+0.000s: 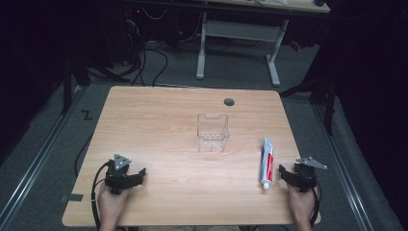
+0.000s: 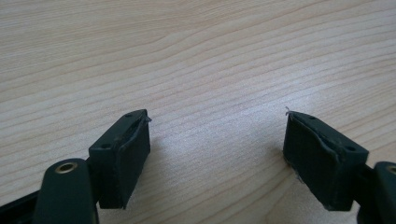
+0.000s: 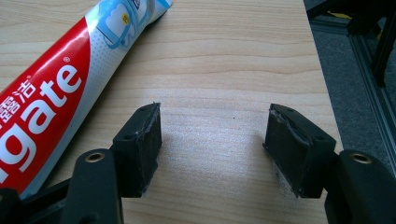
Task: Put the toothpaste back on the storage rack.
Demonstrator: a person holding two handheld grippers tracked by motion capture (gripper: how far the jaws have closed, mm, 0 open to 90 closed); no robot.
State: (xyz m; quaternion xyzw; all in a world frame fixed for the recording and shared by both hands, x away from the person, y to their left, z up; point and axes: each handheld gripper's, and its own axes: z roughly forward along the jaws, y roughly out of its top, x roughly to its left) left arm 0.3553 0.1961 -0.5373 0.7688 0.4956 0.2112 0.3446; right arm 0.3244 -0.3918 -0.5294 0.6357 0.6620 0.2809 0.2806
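Toothpaste tube flat on table near right edge, just left of right gripper, jaws wide, empty, left gripper near left, wide, empty, clear box centre.

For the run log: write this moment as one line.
left gripper: open, empty | right gripper: open, beside toothpaste tube | clear box: mid-table, empty

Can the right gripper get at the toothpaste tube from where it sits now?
Probably yes: the right gripper is open with nothing between its jaws, and the toothpaste tube lies flat just beside it, with bare table between.
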